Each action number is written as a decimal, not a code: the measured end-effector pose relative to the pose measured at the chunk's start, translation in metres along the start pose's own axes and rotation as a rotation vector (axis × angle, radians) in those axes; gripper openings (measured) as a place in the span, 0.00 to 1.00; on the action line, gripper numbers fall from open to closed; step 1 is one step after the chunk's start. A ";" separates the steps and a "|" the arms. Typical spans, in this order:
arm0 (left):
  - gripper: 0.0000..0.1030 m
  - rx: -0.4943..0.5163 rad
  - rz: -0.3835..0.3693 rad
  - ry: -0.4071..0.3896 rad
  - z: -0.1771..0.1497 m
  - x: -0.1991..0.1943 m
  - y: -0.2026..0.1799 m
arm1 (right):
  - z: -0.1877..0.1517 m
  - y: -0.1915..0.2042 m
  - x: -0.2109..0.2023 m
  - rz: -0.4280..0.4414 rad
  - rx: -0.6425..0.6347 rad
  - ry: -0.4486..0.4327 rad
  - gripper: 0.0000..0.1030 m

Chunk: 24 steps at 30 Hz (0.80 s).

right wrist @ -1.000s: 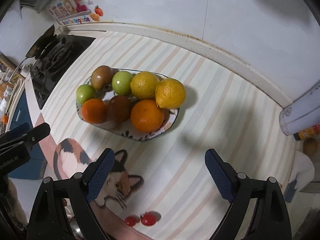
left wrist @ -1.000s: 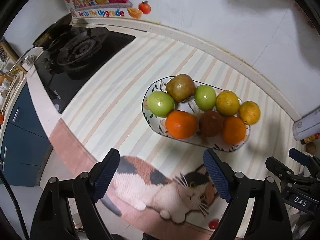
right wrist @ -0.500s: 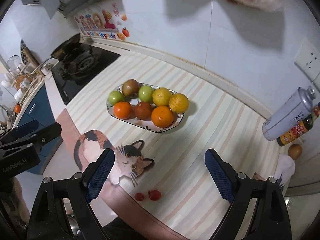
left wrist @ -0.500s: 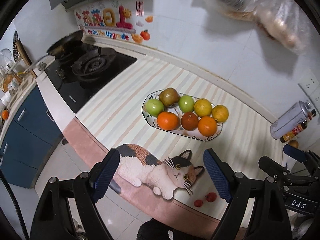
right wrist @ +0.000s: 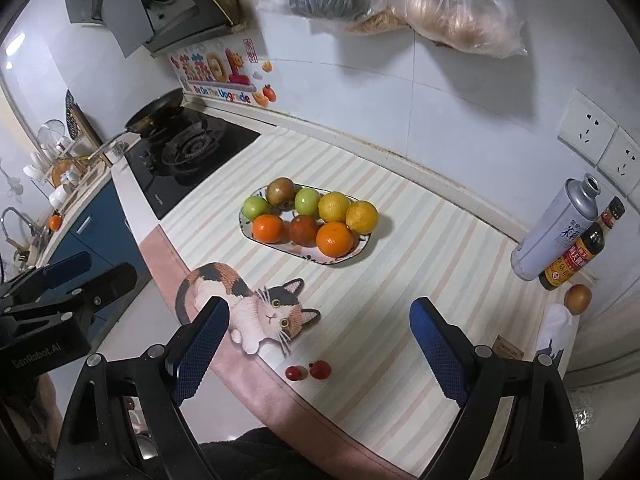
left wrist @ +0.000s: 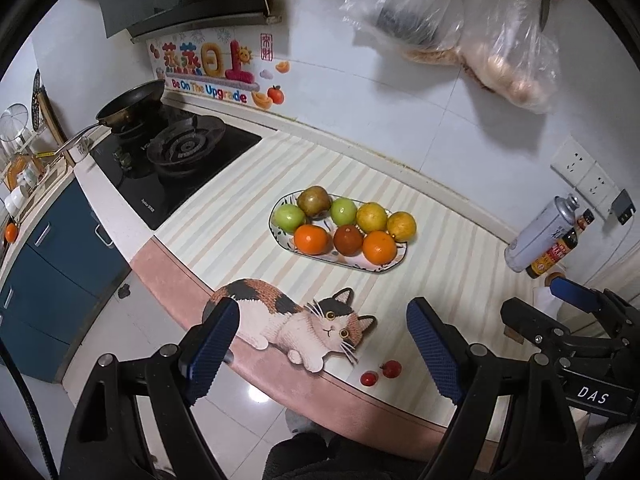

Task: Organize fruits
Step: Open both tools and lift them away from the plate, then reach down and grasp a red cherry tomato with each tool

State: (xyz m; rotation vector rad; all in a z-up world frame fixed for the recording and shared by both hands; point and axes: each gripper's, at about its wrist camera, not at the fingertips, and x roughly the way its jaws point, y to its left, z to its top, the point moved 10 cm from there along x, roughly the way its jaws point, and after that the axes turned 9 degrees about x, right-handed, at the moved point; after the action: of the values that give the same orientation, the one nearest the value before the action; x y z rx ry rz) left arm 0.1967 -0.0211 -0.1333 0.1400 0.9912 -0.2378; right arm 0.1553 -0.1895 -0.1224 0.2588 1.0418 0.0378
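fruits fill the oval plate mid-surface; our left gripper and right gripper hang well back, jaws apart, empty. two cherry tomatoes by the edge could roll off if nudged.

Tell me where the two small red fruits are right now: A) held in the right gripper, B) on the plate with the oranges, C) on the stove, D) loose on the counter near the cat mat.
D: the two small red fruits lie loose on the counter beside the cat mat, apart from the plate; both grippers are open and empty.
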 end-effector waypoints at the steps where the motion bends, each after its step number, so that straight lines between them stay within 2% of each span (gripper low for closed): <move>1: 0.83 0.001 0.001 -0.005 0.001 -0.003 0.000 | 0.000 0.001 -0.003 0.005 0.001 -0.005 0.91; 6: 0.83 0.002 0.009 -0.012 0.002 -0.006 -0.001 | 0.002 0.002 -0.009 0.025 0.008 -0.019 0.91; 9: 0.83 0.000 0.033 0.000 0.001 0.003 0.003 | -0.005 -0.003 0.010 0.047 0.033 0.036 0.91; 10: 0.86 0.000 0.041 0.013 0.000 0.009 0.004 | -0.010 -0.006 0.023 0.053 0.044 0.064 0.91; 11: 0.98 0.002 0.056 0.029 -0.003 0.019 0.006 | -0.019 -0.011 0.040 0.057 0.060 0.116 0.91; 15: 1.00 0.011 0.093 0.125 -0.027 0.062 0.009 | -0.060 -0.025 0.114 0.121 0.156 0.312 0.89; 20: 1.00 0.019 0.113 0.283 -0.070 0.118 0.011 | -0.119 -0.041 0.196 0.169 0.317 0.517 0.66; 23: 1.00 0.006 0.102 0.361 -0.096 0.143 0.011 | -0.142 -0.045 0.225 0.154 0.351 0.575 0.60; 24: 1.00 0.001 0.093 0.381 -0.103 0.151 0.009 | -0.149 -0.045 0.231 0.150 0.359 0.592 0.55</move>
State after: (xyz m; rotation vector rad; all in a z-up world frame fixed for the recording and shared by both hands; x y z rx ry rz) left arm 0.1945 -0.0090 -0.3157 0.2378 1.3595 -0.1279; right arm 0.1411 -0.1691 -0.4000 0.6796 1.6171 0.0648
